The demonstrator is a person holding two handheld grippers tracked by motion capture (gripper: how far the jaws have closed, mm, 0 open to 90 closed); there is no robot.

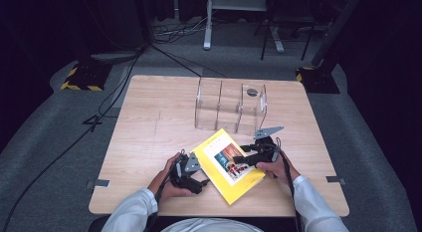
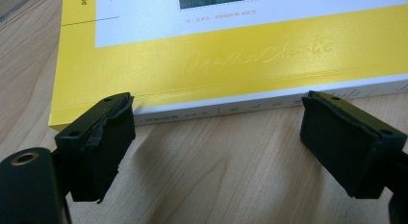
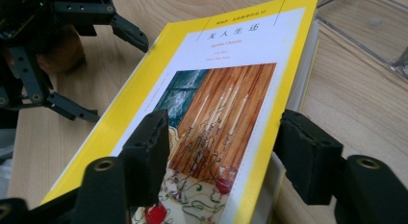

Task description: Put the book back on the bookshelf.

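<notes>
The yellow book (image 1: 227, 165) lies flat on the wooden table (image 1: 149, 122), cover up, turned at an angle, near the table's front edge. Its cover carries a white panel with a picture of a curtain and candles.

The right gripper (image 1: 247, 157) sits at the book's right side. In the right gripper view its jaws straddle the book's long page edge (image 3: 304, 80): one jaw rests over the cover picture, the other stands just off the page edge. A gap shows at the outer pad, so the jaws are open and not clamped.

The left gripper (image 1: 195, 176) sits at the book's left side. In the left gripper view its jaws stand wide apart, empty, just short of the book's spine (image 2: 269, 103), with bare table between them.

Beyond the book's far corner stands a clear plastic organizer (image 1: 230, 108) with upright dividers, very close to that corner. A small dark disc (image 1: 252, 92) shows at the organizer's far right compartment; what it is cannot be made out.

The book's lower cover is partly hidden by the right gripper. Small print on the spine is unreadable.
</notes>
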